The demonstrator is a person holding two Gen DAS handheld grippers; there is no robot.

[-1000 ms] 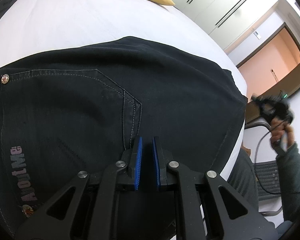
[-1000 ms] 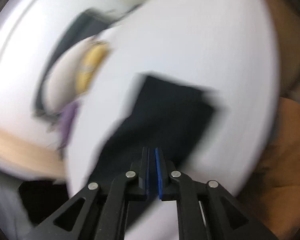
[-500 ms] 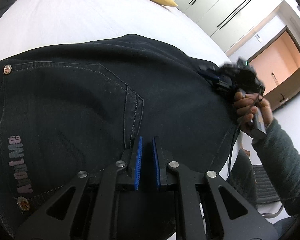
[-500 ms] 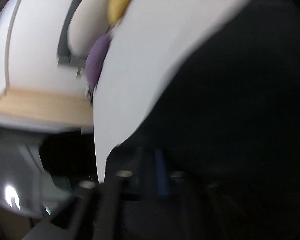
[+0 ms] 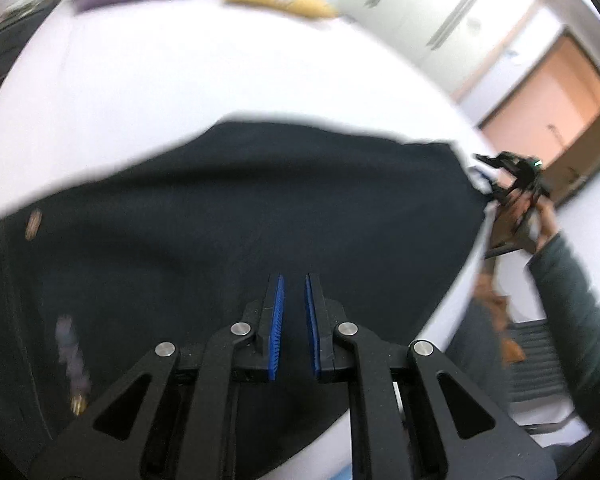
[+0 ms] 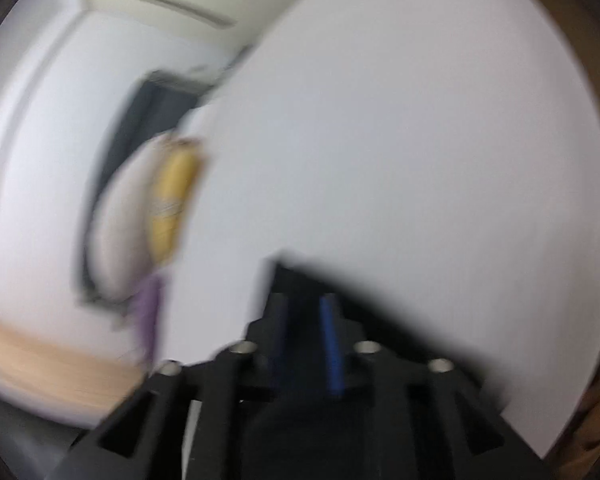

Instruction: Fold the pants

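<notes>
While pants lie flat, left gripper hovers.

- The pants are black denim, spread flat in a broad folded slab on the white bed.
- They fill the area just ahead of and beneath the left gripper, running off to its left.
- A blurred metal rivet and pale lettering show far left of the gripper.
- In the right wrist view, a dark corner of the pants lies at the right gripper.
</notes>
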